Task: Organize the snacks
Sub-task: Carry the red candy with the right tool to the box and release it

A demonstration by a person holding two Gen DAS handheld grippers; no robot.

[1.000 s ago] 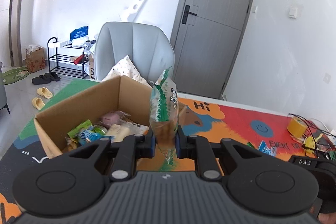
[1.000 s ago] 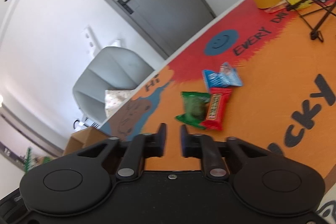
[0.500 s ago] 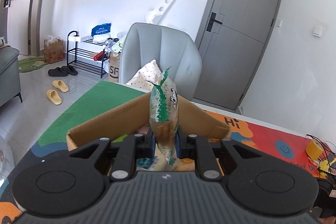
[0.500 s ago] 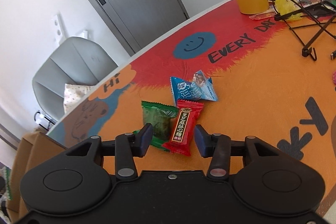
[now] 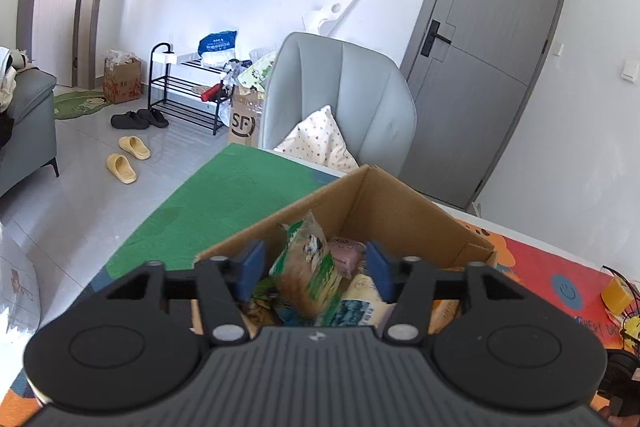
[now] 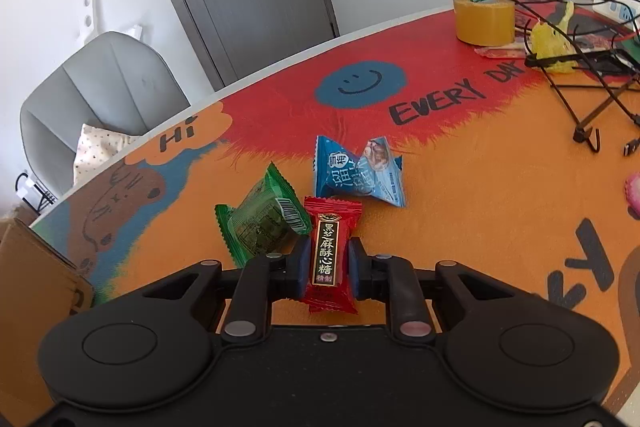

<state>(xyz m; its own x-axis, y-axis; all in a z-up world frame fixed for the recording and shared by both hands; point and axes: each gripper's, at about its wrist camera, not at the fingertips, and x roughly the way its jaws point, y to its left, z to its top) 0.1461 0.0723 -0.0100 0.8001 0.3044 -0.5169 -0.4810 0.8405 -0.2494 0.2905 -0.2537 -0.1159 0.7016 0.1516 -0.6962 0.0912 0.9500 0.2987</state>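
Left wrist view: cardboard box (image 5: 400, 203) stands on the colourful mat (image 5: 240, 187), snacks piled inside.
Left gripper (image 5: 316, 269): jaws opening, wide apart above the box; the green-and-brown packet (image 5: 310, 263) lies blurred between them, touching neither pad.
Writing, left view: "SF" on a paper bag (image 5: 242, 123) beside the grey chair (image 5: 340, 99).
Right wrist view: three snacks lie close together on the mat.
Right gripper (image 6: 329, 269): jaws closing, pads pressing both sides of the red candy (image 6: 330, 251).
Red candy: gold Chinese characters on a black strip.
Green packet (image 6: 264, 219): barcode showing, touching the red candy.
Blue packet (image 6: 356, 173): Chinese characters, just beyond.
Mat writing: "Hi", "EVERY DAY", smiley.
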